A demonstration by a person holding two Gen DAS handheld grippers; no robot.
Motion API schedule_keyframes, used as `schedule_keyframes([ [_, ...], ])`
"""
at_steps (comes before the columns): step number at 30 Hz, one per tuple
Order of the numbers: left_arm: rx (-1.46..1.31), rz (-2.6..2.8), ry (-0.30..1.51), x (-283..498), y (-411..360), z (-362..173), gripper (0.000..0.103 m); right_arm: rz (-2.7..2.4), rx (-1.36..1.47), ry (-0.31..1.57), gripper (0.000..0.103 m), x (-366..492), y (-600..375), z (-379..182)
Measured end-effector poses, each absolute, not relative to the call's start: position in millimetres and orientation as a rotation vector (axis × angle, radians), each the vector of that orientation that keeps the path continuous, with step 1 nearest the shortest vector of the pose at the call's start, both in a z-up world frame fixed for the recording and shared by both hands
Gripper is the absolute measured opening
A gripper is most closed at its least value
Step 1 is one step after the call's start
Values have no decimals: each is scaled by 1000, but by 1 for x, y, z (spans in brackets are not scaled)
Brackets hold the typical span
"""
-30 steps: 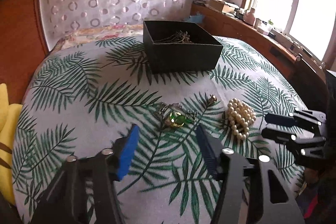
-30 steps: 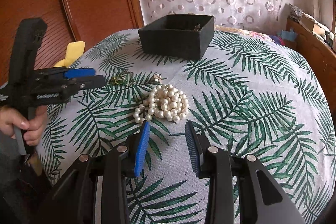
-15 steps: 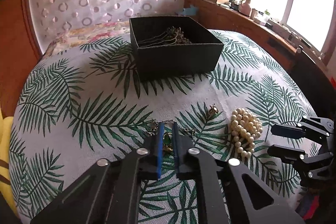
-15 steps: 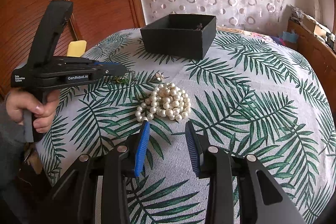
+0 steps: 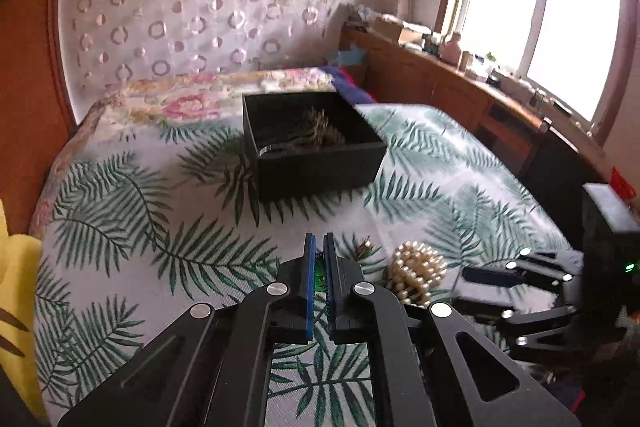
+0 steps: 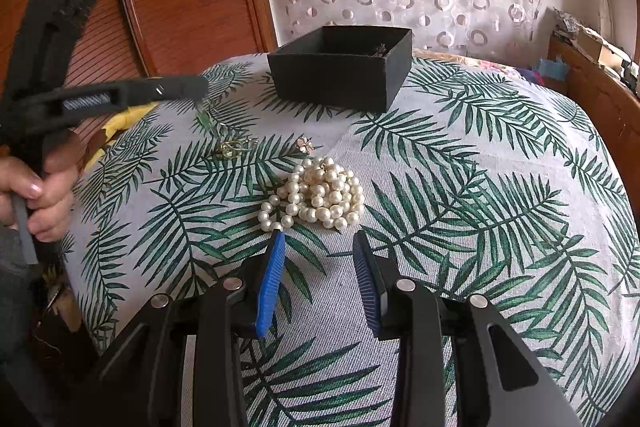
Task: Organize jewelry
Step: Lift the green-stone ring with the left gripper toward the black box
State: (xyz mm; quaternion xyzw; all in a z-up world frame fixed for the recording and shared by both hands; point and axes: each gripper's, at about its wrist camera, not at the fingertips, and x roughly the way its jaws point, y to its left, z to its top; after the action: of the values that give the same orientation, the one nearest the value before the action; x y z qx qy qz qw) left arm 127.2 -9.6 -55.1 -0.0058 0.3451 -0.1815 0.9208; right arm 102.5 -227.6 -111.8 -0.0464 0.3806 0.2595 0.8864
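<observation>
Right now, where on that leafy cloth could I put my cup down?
Bare cloth lies right of the pearl necklace and black box, and left of the box. It is crowded near the pearls: a small flower earring, a gold piece, and the left tool gripping a green pendant.

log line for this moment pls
left gripper: shut on green necklace, lifted | right gripper: open, near pearls | box: open

Green-stoned necklace (image 5: 320, 273) mostly hidden between the left gripper (image 5: 319, 247) pads; black box (image 5: 316, 147) contents blurred, an indistinct tangle
</observation>
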Motion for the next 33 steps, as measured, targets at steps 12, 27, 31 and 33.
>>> schedule_keyframes([
  [12, -50, -343, 588, 102, 14, -12, 3, 535, -106, 801, 38, 106, -224, -112],
  [27, -82, -280, 579, 94, 51, -19, 3, 701, -220, 823, 38, 155, -138, -95],
  [31, -88, -266, 580, 95, 59, -21, 3, 720, -258, 870, 38, 170, -118, -104],
  [33, -88, -260, 581, 95, 62, -22, 3, 726, -286, 884, 38, 174, -110, -108],
])
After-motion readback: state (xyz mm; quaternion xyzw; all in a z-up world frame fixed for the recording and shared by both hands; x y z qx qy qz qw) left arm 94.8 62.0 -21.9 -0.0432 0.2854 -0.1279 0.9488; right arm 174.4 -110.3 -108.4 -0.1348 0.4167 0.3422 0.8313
